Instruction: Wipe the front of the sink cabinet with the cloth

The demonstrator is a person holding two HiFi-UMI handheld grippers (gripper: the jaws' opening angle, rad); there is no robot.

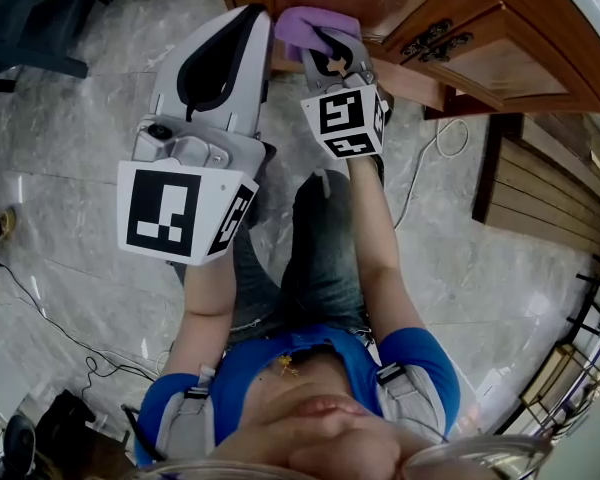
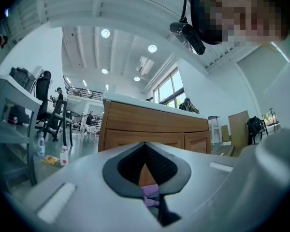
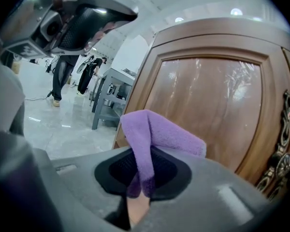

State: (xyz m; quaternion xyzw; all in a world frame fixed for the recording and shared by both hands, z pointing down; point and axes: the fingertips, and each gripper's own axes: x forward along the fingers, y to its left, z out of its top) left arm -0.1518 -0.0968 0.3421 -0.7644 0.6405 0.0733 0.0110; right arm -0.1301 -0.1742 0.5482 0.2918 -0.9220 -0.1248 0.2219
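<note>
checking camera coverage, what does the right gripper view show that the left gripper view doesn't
Only the right gripper view: the right gripper shut on the purple cloth, near a glossy door panel, with an ornate metal handle at the right edge.
Only the left gripper view: a pale countertop, ceiling lights, and two bottles on the floor.
Both: the wooden cabinet and the cloth, though past the closed jaws of the left gripper only a sliver of cloth shows.
</note>
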